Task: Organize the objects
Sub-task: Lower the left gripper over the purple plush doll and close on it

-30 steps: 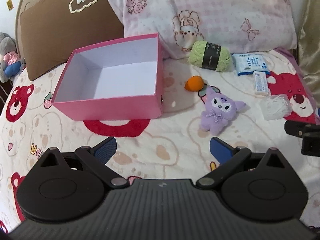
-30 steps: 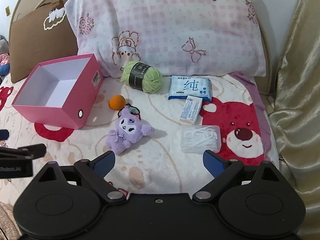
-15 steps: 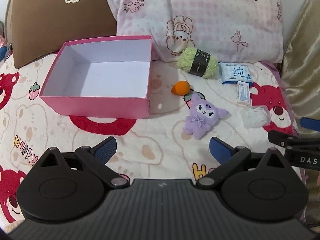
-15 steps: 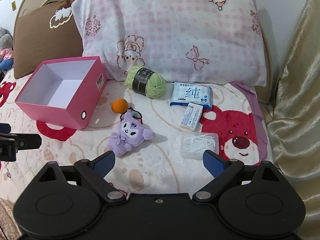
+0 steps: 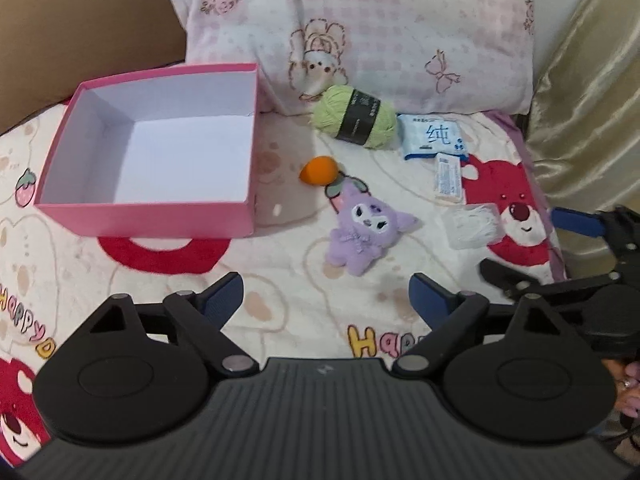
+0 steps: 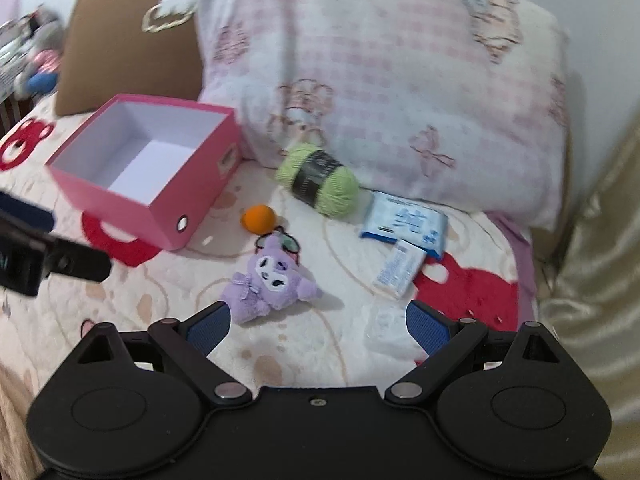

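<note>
An open pink box (image 5: 152, 216) (image 6: 132, 208) with a white, empty inside sits on the bed blanket at the left. To its right lie an orange ball (image 5: 318, 170) (image 6: 258, 219), a purple plush toy (image 5: 362, 232) (image 6: 268, 280), a green yarn ball (image 5: 354, 116) (image 6: 320, 180), a blue-and-white tissue pack (image 5: 432, 136) (image 6: 404, 222), a small white box (image 5: 448, 178) (image 6: 398, 270) and a clear bag of white pieces (image 5: 472, 226) (image 6: 384, 326). My left gripper (image 5: 322, 302) is open and empty, short of the plush. My right gripper (image 6: 318, 326) is open and empty, just before the plush and the clear bag.
A pink checked pillow (image 5: 360, 28) (image 6: 380, 80) and a brown cushion (image 5: 80, 20) (image 6: 132, 48) stand at the back. A gold curtain (image 5: 588, 80) (image 6: 600, 240) hangs at the right. The blanket (image 5: 300, 280) has red bear prints.
Both grippers have moved. The right one has come closer to the plush and the clear bag and now shows larger at the right of the left wrist view. The objects lie where they were.
</note>
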{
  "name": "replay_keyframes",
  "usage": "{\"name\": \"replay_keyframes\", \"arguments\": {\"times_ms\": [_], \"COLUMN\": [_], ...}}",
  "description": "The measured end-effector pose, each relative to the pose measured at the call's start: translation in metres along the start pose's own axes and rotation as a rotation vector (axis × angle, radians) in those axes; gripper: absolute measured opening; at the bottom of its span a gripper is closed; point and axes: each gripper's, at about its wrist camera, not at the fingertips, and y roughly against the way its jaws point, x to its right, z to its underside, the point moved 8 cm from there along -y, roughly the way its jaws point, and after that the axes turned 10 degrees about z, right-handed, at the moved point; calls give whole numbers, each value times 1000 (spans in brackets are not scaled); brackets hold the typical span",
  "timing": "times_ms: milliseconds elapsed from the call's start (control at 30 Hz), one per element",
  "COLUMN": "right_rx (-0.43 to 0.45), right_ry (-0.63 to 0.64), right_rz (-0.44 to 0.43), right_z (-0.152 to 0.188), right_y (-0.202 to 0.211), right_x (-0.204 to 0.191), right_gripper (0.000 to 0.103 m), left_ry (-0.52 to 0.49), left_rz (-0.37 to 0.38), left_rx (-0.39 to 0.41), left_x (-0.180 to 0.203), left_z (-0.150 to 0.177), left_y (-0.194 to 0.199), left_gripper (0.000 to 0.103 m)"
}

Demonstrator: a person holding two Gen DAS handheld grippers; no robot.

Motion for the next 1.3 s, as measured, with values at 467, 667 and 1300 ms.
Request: {"name": "replay_keyframes", "arguments": {"times_ms": [467,667,1300], "right_rx": [53,-13,8], "right_ry": [-51,-136,-183], "right_rz": [-277,-308,-234], "right_z": [11,26,44], "right_y": [-69,-98,-144], "right_x": [-26,-38,-76], "right_gripper": [97,96,83], "left_ry": [-16,-62,-77], "left_rz": [24,78,217], "left_rx": [69,65,77], "left_x": [-2,-3,-27], "left_z": [-12,-11,2], "left_y": [-74,-107,-176], "left_gripper": [84,68,62]}}
